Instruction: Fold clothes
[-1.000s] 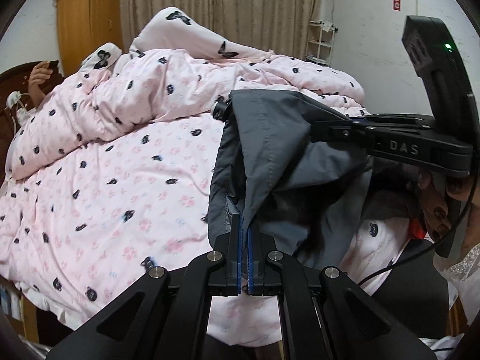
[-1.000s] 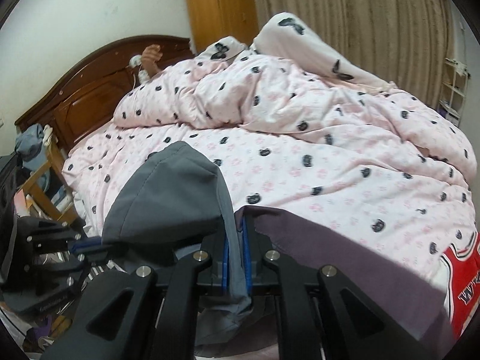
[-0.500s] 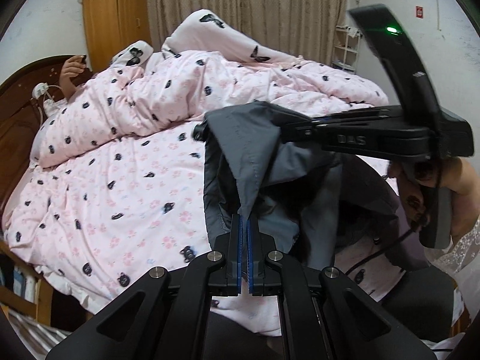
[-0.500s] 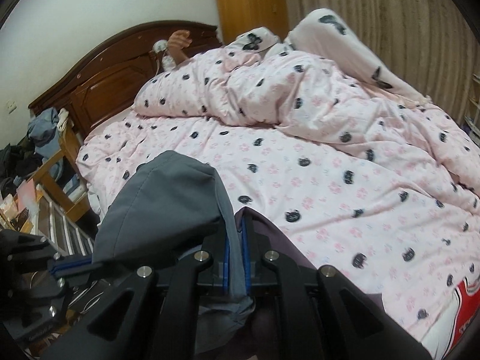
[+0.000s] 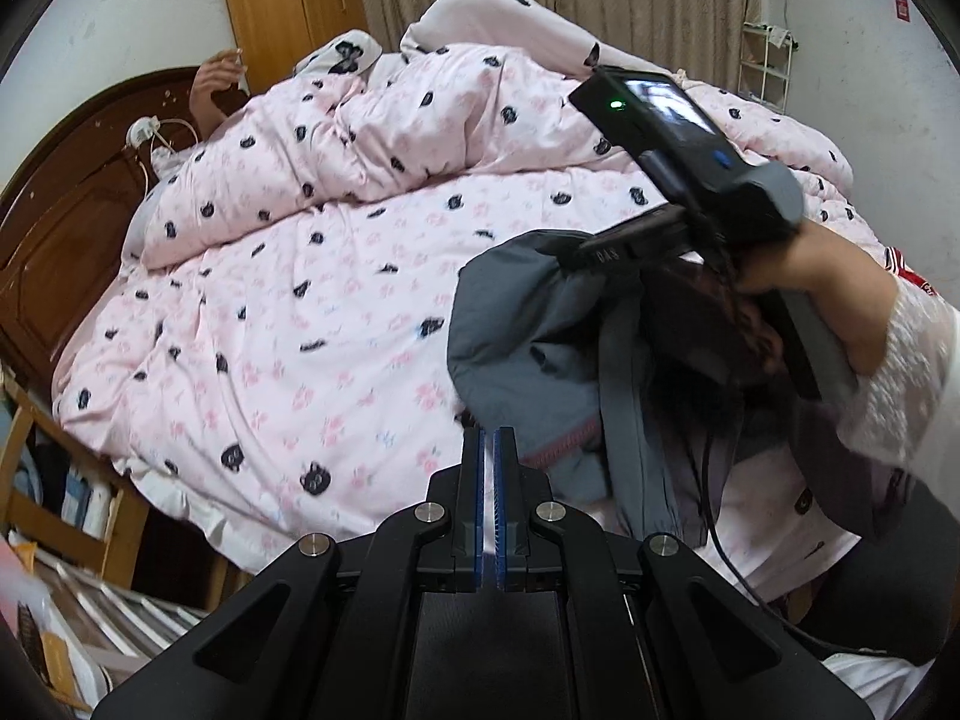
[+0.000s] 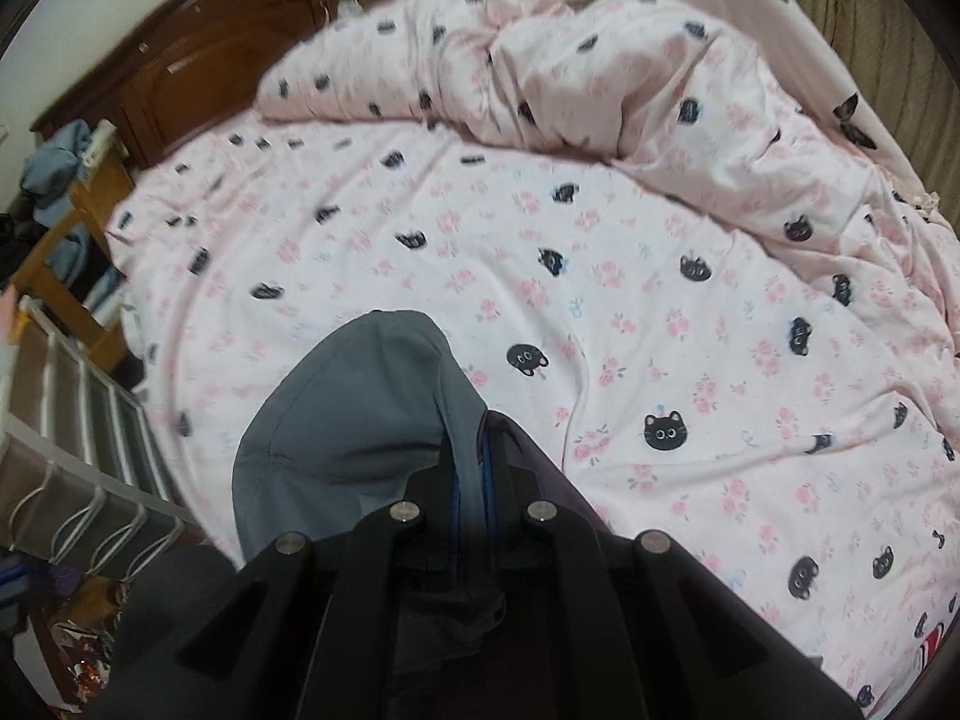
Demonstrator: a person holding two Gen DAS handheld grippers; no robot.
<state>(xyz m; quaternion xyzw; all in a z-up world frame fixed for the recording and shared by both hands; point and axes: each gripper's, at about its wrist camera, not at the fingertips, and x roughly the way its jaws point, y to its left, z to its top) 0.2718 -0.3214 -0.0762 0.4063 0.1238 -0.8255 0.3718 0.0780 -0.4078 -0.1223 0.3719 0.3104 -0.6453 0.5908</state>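
Note:
A grey garment (image 5: 528, 336) hangs bunched at the near edge of the bed, to the right in the left wrist view. My left gripper (image 5: 492, 438) is shut and holds nothing; the cloth lies just beyond and right of its tips. My right gripper (image 6: 471, 468) is shut on the grey garment (image 6: 348, 414), which drapes over its fingers and down to the left. The right gripper also shows in the left wrist view (image 5: 576, 255), gripping the cloth's upper edge. A darker purple-grey layer (image 6: 540, 468) lies under it.
The bed is covered by a pink cat-print duvet (image 6: 600, 276), heaped at the back (image 5: 420, 120). A person's hand (image 5: 216, 81) shows by the wooden headboard (image 5: 54, 240). A red and white garment (image 6: 930, 642) lies at the right edge. Shelves and clutter (image 6: 78, 420) stand left of the bed.
My left gripper has let go of the grey garment and pulled back to the left. The right gripper, still holding the cloth, has tilted down toward the bed.

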